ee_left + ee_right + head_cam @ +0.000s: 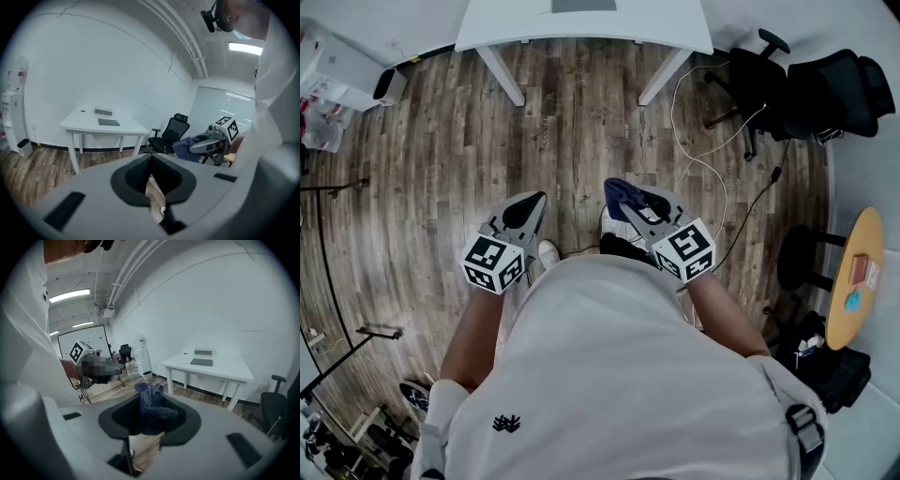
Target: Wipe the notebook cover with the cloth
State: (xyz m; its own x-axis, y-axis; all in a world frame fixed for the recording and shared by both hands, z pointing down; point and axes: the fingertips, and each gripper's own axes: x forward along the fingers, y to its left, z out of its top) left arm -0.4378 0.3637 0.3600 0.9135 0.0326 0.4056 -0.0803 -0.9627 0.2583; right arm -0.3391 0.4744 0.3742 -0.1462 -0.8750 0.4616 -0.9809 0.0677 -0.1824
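The right gripper grips the blue cloth in its jaws. The left gripper has its jaws together and empty. The notebook lies on the far table, well apart. Wiping seems not yet begun; the next move needs the cloth carried there.

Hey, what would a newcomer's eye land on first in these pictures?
The dark blue cloth bunched in the jaws of the right gripper stands out first. The left gripper beside it is shut and empty, both held over the wooden floor, with the white table ahead.
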